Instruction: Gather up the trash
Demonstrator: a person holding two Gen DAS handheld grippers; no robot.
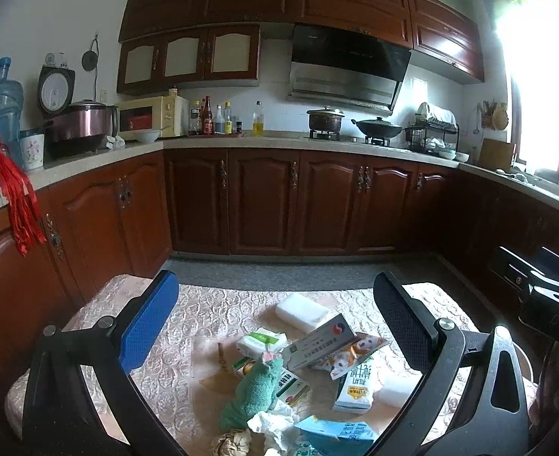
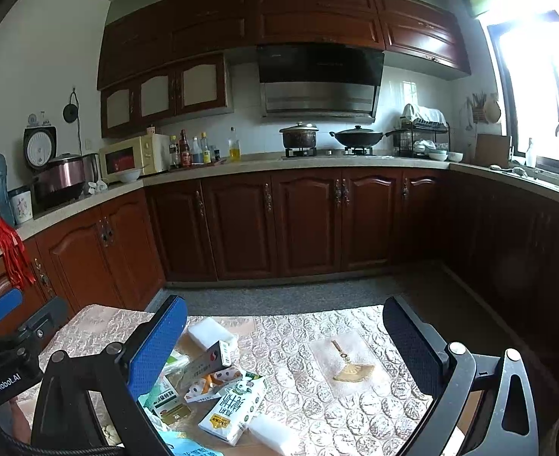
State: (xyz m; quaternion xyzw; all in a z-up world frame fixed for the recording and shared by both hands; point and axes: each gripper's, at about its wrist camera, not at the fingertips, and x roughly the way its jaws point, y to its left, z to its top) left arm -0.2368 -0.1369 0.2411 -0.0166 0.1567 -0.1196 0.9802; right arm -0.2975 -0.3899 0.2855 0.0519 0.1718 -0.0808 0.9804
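Observation:
A pile of trash lies on a table with a patterned cloth. In the left wrist view I see a white foam block, a medicine box, a tissue pack, a green cloth, a milk carton, crumpled paper and a blue packet. My left gripper is open and empty above the pile. In the right wrist view my right gripper is open and empty, with the milk carton and medicine box near its left finger. A tan fan-shaped paper lies on the cloth.
Dark wood kitchen cabinets run behind and to both sides of the table. The counter holds a microwave, a rice cooker, bottles, pots and a dish rack. The other gripper shows at the right edge.

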